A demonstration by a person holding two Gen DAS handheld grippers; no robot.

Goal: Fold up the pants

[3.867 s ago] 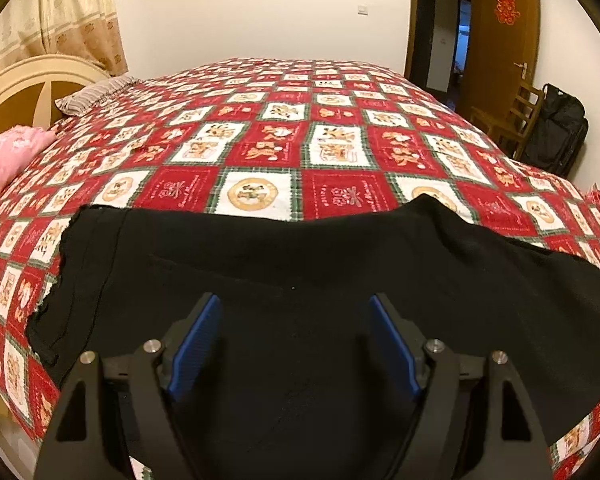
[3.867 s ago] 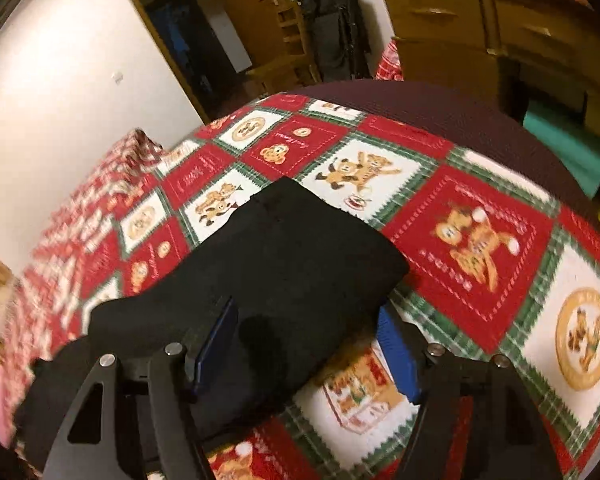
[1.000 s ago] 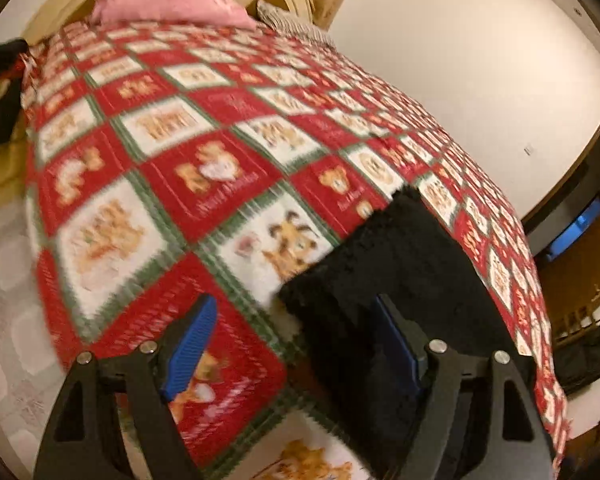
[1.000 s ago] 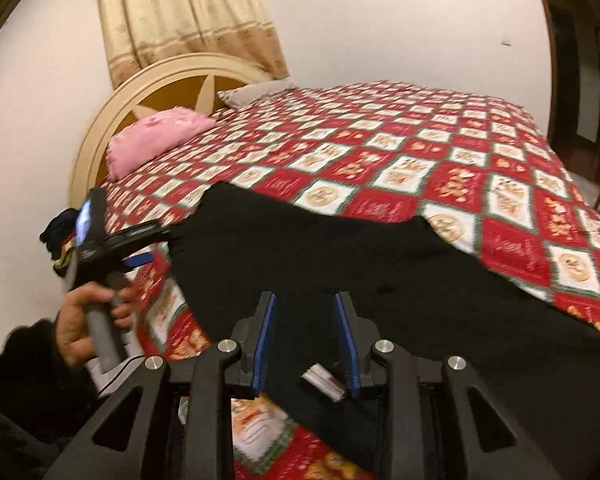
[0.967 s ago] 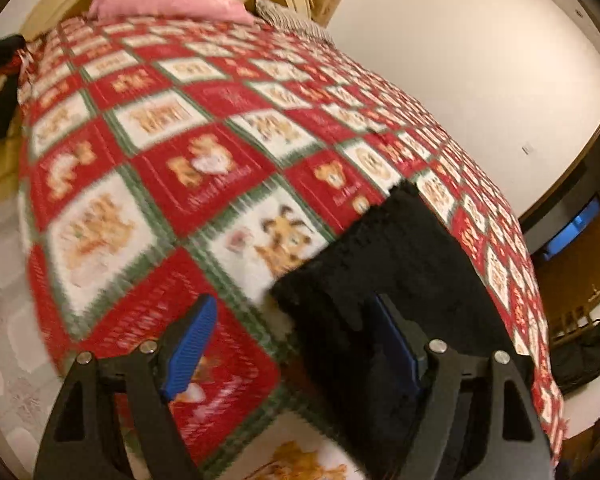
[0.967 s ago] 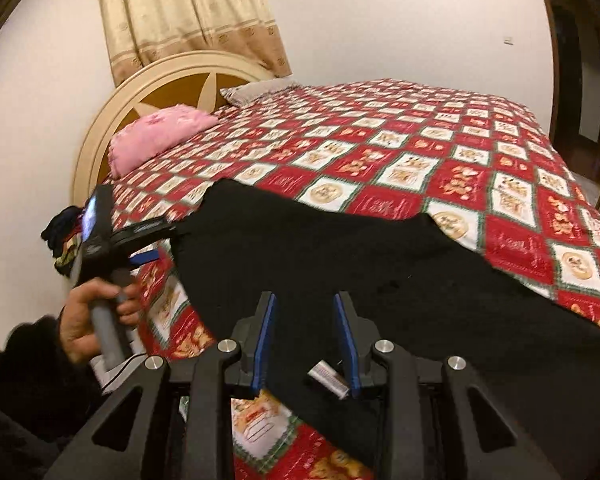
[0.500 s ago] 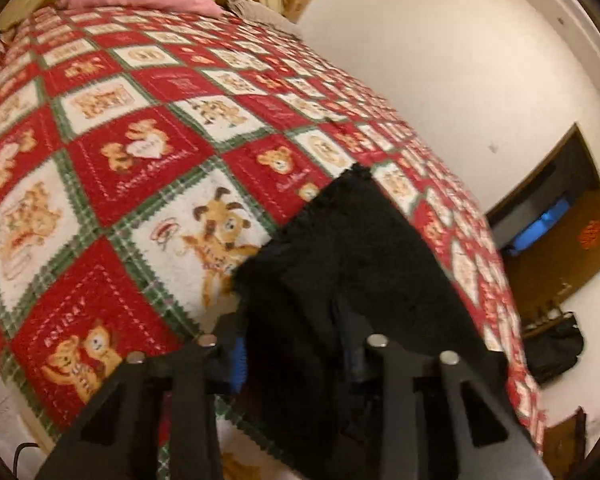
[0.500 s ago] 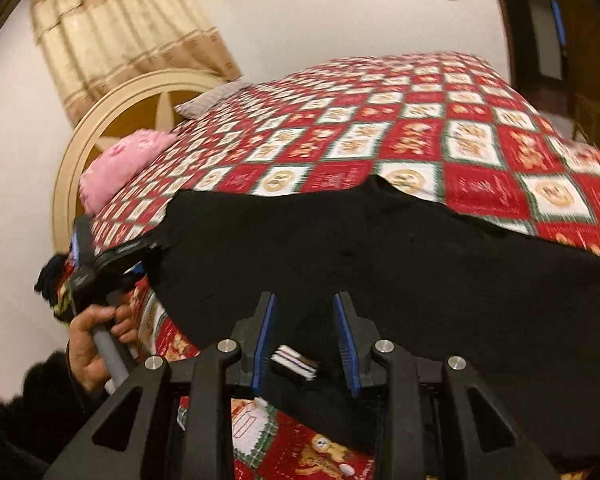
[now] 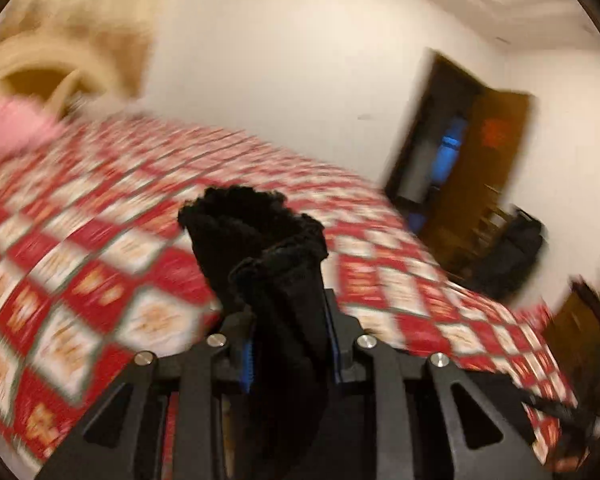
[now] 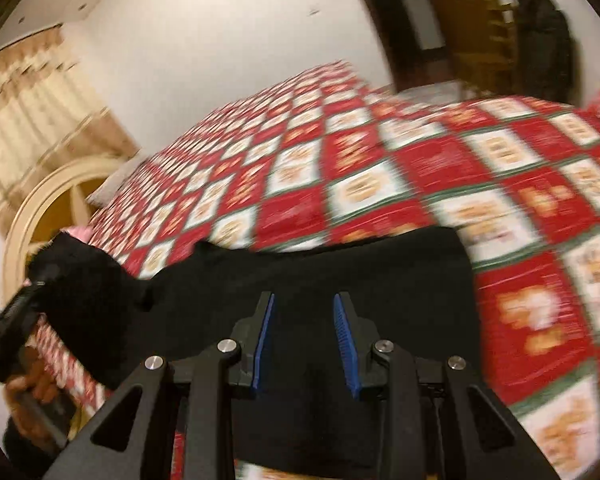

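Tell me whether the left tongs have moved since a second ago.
Yes. The left tongs have closed on the black pants and lifted their end above the red checkered bedspread, which they earlier hovered low over.

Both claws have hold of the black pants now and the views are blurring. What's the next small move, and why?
Probably carry the left claw across the bed toward the far end of the pants. It is shut on a bunched end of the cloth that already stands lifted off the quilt, while the right claw appears shut on the near edge. Sweeping over would lay one half on the other.
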